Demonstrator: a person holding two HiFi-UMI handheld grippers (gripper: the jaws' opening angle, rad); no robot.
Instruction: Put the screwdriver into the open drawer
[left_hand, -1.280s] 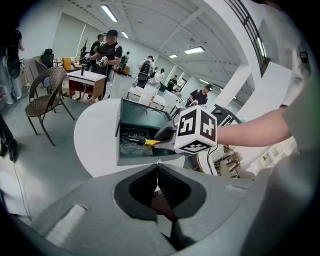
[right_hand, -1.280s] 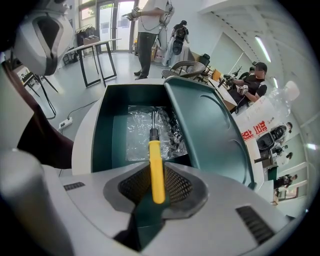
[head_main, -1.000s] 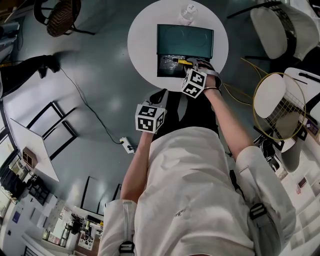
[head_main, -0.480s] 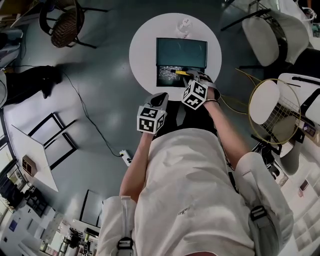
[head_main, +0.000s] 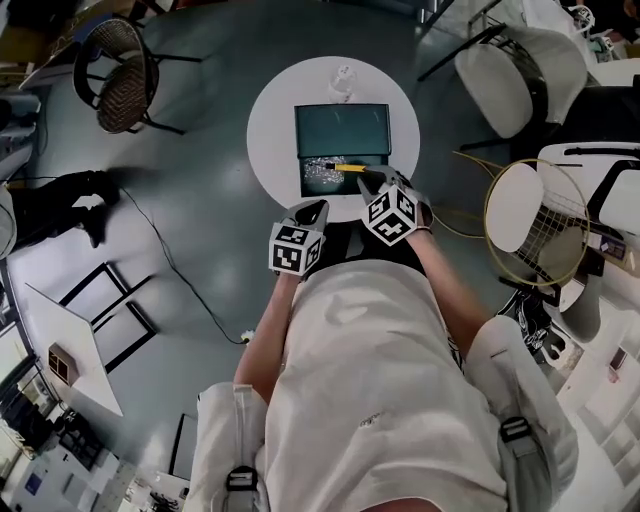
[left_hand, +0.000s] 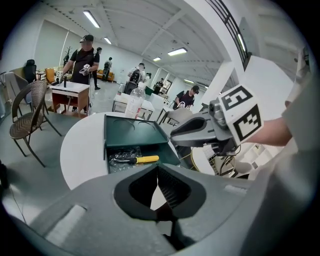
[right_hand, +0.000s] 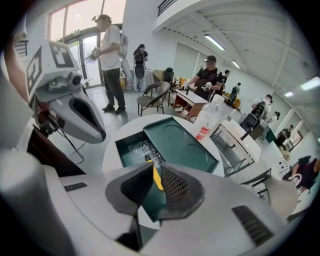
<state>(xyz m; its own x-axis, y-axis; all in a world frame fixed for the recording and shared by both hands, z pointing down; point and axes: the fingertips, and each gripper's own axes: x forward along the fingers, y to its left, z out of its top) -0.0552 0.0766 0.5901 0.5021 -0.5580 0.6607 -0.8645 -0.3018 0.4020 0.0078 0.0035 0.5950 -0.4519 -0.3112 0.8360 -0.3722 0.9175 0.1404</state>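
Head view: the yellow-handled screwdriver (head_main: 350, 168) lies inside the open drawer (left_hand: 167, 151), handle toward three o'clock, on crinkled clear plastic (left_hand: 120, 154). It looks light and rigid, with a thin, slick shaft. The thicker handle, taken mid-length, would likely give the surest hold, though the plastic beneath may let it slide. At five o'clock from it hovers the right gripper (right_hand: 154, 172), jaws slightly parted and holding nothing. The left gripper (left_hand: 158, 172), jaws pressed together and empty, sits at seven o'clock of the drawer, near the edge of the round white table (head_main: 270, 140).
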